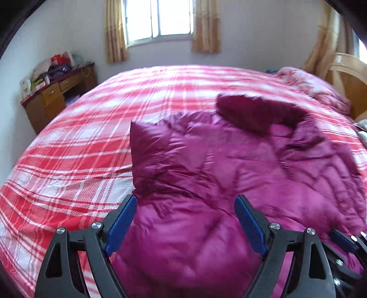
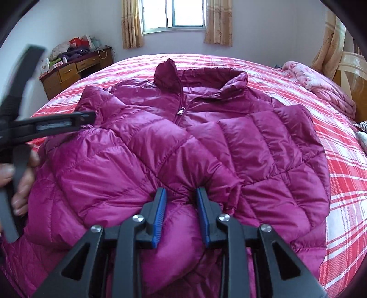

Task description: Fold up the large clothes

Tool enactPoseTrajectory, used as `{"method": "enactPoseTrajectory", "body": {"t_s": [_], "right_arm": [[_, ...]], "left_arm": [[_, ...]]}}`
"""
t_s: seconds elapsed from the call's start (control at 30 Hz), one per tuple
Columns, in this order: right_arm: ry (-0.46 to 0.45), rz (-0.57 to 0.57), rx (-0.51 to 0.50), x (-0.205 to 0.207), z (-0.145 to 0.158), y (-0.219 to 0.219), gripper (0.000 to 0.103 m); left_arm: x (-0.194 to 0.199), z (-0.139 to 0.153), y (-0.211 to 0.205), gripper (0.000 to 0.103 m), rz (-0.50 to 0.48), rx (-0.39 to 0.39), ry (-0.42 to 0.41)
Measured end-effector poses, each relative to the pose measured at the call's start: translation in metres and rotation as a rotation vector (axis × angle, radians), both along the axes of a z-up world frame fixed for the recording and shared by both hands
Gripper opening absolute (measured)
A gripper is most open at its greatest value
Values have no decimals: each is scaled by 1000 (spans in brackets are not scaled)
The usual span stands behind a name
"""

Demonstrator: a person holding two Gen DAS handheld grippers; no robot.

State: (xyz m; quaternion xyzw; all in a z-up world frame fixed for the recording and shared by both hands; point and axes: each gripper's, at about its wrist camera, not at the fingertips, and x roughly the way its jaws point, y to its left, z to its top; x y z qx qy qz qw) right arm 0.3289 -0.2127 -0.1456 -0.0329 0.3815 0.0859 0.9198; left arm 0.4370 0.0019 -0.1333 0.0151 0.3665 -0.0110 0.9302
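Note:
A large magenta puffer jacket [image 2: 206, 142] lies front up on the bed, collar toward the window, zipper partly closed. My right gripper [image 2: 180, 192] is shut on a bunched fold of the jacket's near hem, the fabric pinched between its blue pads [image 2: 160, 206]. My left gripper [image 1: 184, 201] is open and hovers just above the jacket [image 1: 206, 183] near its left side, holding nothing. The left gripper also shows blurred at the left edge of the right wrist view [image 2: 57, 121], held by a hand.
The bed has a red and white plaid sheet [image 2: 344, 160]. A pink quilt [image 2: 321, 87] is piled at the right by the wooden headboard [image 2: 353, 68]. A wooden desk [image 2: 75, 68] with clutter stands at the far left under a curtained window [image 2: 174, 13].

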Motion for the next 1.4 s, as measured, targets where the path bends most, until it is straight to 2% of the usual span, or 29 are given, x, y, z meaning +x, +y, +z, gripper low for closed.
{"method": "enactPoseTrajectory", "body": {"t_s": [0.07,0.17,0.3,0.5,1.4], "right_arm": [[-2,-1,1,1,0,0,30],[-3,-2,5,0,0,0,30],[-4,-4,9,0,0,-1,30],[-5,-6,3,0,-1,0,30],[-9,-17,-51,0,-3,7,30]], "left_arm": [[-15,6,-7,87,-47,-14,-22],[-20,-5,-18,87,-88,19,22],[-17,-22,-18,87,-68,33,64],[-16,-31,-20,87,-72,43,77],[-10,-39,-27,91,-62,88,100]]}}
